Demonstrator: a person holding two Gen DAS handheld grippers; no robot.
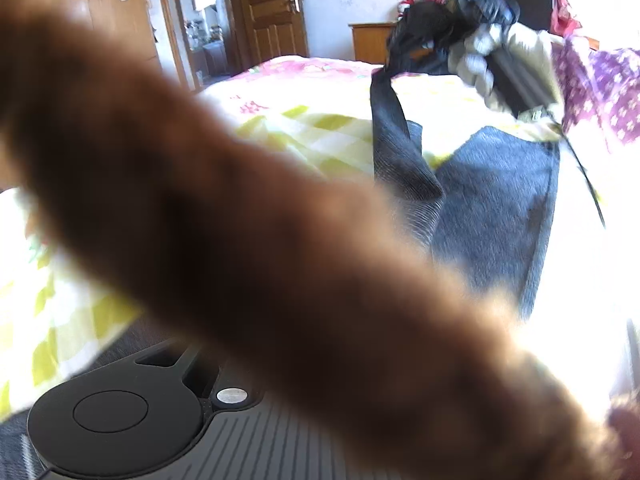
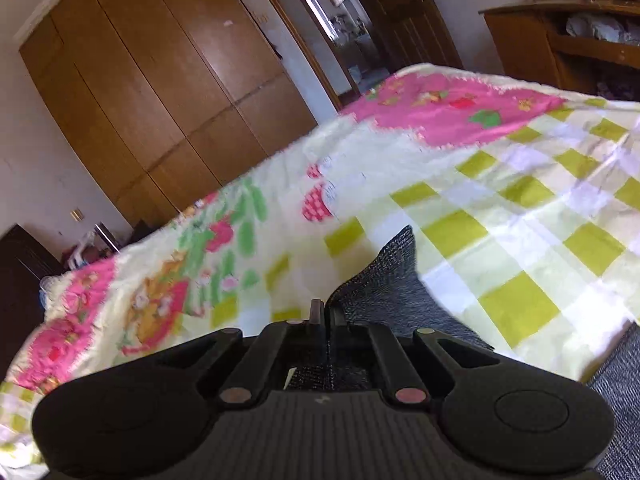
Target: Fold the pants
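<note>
the right gripper [image 2: 325,312] has its jaws pressed together on a corner of the pants [image 2: 384,280], dark grey cloth that pokes up past the fingertips in the right wrist view. from the left wrist view the same gripper [image 1: 390,68], carried in a gloved hand [image 1: 492,60], holds that corner well above the bed [image 1: 304,128], with a strip of cloth hanging down from it to the rest of the garment.

the bulk of the pants [image 1: 496,208] lies flat on the checked quilt [image 2: 520,208], towards the near right part of the bed. its long axis seems to run from the near edge away towards the far side of the bed, though a blurred brown shape [image 1: 248,216] across the lens hides the near end, so i cannot say which end is the waist.

the left gripper [image 1: 168,364] shows only its body at the bottom of its own view; its fingertips are hidden behind that brown blur and i cannot tell whether they are spread or pinching anything.

the step in hand looks like lifting one end or corner to carry it over for a fold. the next move likely calls for drawing the raised corner across along the long axis and laying it down square on the flat part, keeping the cloth taut so it does not bunch.
</note>
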